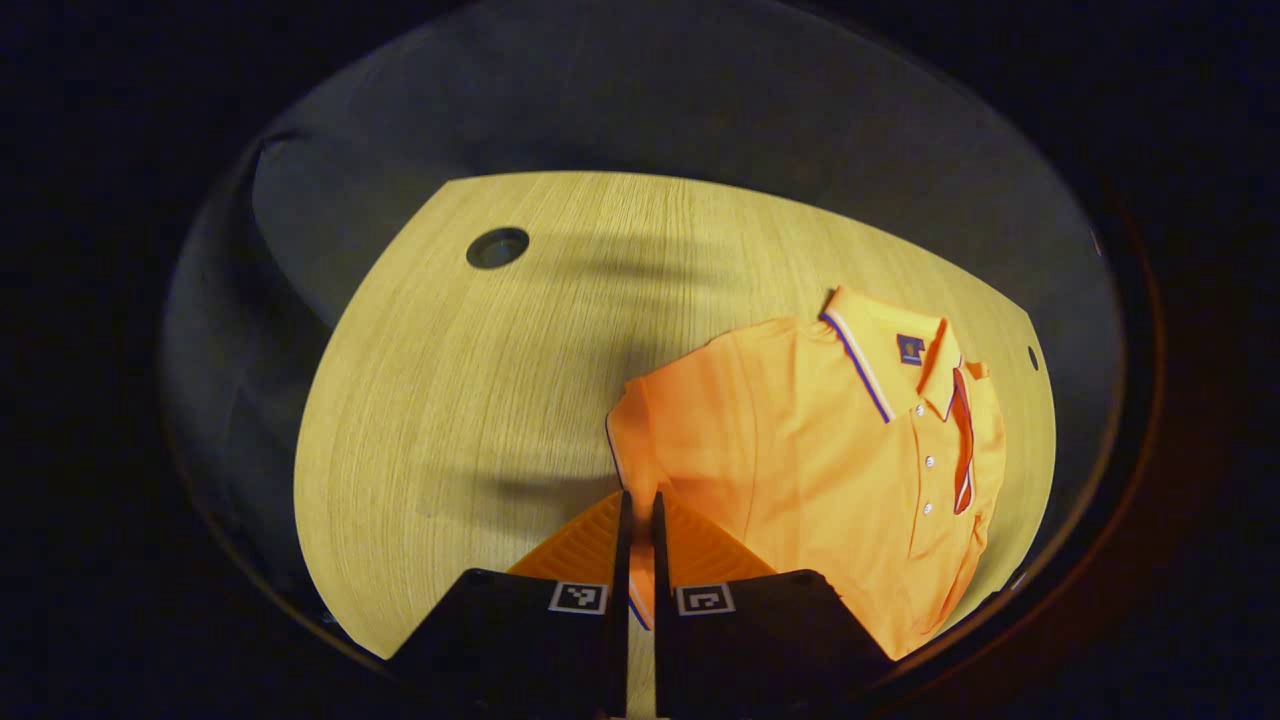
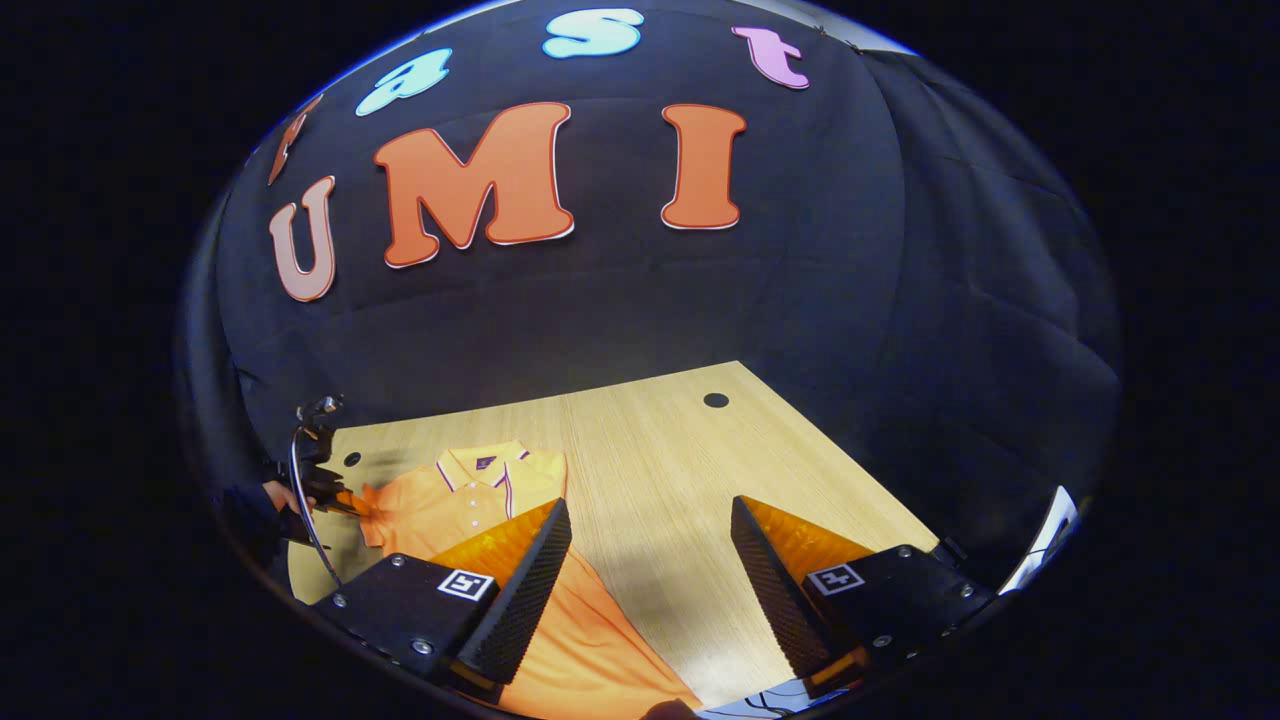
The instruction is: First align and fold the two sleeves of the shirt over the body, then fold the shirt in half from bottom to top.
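Here the left tool (image 1: 640,520) pinches the orange polo shirt's (image 1: 800,450) sleeve edge; the right tool (image 2: 650,560) hangs spread above the desk (image 2: 680,470).

A light wood-grain table (image 1: 480,400) carries a single orange polo shirt (image 1: 800,450), which lies flat on it, front up, its collar (image 1: 880,345) toward the table's far edge. In the left gripper view a round dark hole (image 1: 497,247) in the tabletop lies well apart from the shirt, beyond its shoulder toward the far edge. In the right gripper view another such hole (image 2: 716,400) sits near the far edge, well apart from the shirt, with bare wood between the two.
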A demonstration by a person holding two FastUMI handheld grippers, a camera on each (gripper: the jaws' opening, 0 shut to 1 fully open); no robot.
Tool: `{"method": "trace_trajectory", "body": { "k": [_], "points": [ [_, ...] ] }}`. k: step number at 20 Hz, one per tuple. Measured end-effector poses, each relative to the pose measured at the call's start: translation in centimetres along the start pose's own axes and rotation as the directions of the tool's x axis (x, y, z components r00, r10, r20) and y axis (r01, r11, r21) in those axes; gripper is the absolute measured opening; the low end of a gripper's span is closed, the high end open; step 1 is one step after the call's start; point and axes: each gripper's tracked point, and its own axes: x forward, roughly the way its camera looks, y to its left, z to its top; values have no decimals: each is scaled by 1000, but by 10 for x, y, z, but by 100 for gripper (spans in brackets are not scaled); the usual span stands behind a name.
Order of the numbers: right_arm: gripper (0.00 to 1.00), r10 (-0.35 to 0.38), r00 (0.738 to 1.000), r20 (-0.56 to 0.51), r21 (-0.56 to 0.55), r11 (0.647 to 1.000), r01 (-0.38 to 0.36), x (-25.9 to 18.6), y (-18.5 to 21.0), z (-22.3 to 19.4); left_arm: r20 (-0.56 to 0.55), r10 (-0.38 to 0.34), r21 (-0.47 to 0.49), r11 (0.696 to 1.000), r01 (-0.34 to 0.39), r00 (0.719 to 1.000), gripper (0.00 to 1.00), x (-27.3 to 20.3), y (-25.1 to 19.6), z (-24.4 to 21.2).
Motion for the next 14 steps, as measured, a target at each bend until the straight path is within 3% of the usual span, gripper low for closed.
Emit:
{"method": "trace_trajectory", "body": {
  "k": [5, 14],
  "points": [
    [98, 11, 1000, -28, 23, 1000, -10, 5, -4, -4, 77, -89, 93, 992, 81, 993, 11, -26, -40, 22],
    [98, 18, 999, -30, 12, 1000, -17, -8, 6, -8, 122, -260, 230, 946, 228, 958, 11, -42, -126, 40]
  ]
}}
